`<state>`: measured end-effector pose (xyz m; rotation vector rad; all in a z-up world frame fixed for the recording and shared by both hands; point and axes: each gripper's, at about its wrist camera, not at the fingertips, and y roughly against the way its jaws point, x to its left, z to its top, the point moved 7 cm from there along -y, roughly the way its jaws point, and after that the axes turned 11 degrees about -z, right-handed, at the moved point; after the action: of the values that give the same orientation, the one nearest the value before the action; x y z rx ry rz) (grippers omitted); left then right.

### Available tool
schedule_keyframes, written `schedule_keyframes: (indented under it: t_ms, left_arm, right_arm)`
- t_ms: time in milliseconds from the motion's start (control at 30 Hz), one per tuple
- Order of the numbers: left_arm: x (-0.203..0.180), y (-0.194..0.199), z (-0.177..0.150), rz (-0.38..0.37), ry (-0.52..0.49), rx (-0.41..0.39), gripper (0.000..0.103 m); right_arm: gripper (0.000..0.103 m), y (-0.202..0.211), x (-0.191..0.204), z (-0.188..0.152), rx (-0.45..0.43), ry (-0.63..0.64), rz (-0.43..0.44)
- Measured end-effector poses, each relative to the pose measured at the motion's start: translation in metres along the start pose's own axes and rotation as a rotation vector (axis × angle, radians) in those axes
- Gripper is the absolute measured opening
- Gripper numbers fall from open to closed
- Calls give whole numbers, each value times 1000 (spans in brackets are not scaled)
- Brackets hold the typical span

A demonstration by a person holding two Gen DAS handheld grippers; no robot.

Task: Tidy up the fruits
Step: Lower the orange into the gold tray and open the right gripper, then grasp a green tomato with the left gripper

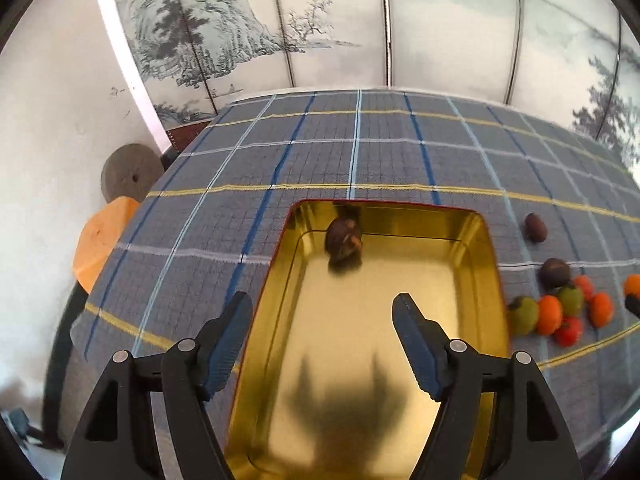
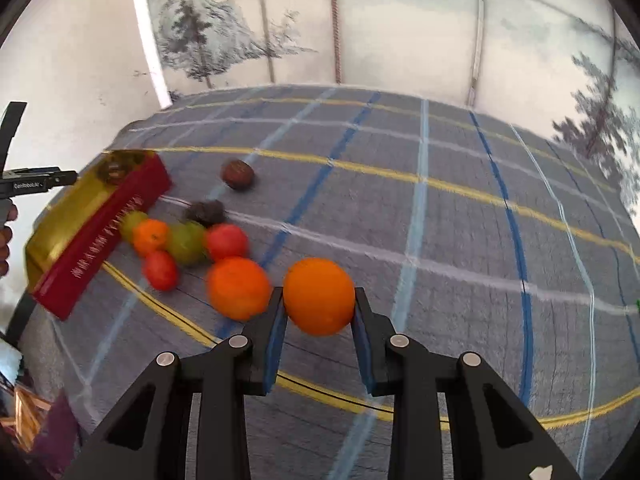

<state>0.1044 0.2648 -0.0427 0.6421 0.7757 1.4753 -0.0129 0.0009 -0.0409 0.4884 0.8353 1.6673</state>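
Now, over the gold tin (image 1: 486,252): left gripper (image 1: 322,308) with jaws wide apart, nothing between them. In the tin by its far wall: one brown fruit (image 1: 344,240). Beside the tin on the checked cloth (image 2: 460,208): a pile of red, green and orange fruits (image 2: 188,240). Squeezed tight in the right gripper (image 2: 319,300): a big orange (image 2: 318,294).
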Motion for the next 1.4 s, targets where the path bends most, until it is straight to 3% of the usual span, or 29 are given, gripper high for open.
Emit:
schedule_keyframes:
  t_ms: [300, 400, 467, 533, 667, 767, 1133, 1200, 1267, 1300, 1400]
  left_arm:
    - [-1, 46, -20, 42, 64, -105, 73]
    - [1, 52, -26, -26, 87, -81, 73]
    - [5, 57, -31, 4, 78, -79, 73]
    - [8, 64, -32, 53, 58, -107, 74]
    - [17, 75, -38, 113, 56, -123, 92]
    - [26, 83, -40, 166, 55, -140, 96]
    - [52, 76, -57, 244, 93, -65, 98]
    - [53, 75, -60, 261, 91, -52, 98]
    - [53, 74, -62, 264, 88, -46, 98]
    - [52, 74, -63, 265, 85, -46, 98]
    - [50, 75, -64, 256, 76, -46, 98]
  right_arm:
    - [29, 36, 103, 50, -105, 167, 144]
    - [29, 38, 138, 64, -117, 205, 192]
    - [29, 36, 161, 71, -118, 226, 223]
    - [30, 31, 179, 76, -109, 243, 250]
    - [30, 13, 222, 80, -67, 289, 301]
    - [30, -3, 251, 79, -26, 325, 324]
    - [32, -44, 317, 97, 54, 351, 358]
    - [41, -45, 324, 110, 50, 317, 378]
    - [71, -40, 325, 124, 13, 280, 380]
    - [76, -34, 321, 132, -20, 246, 377]
    - [77, -14, 303, 149, -89, 155, 422]
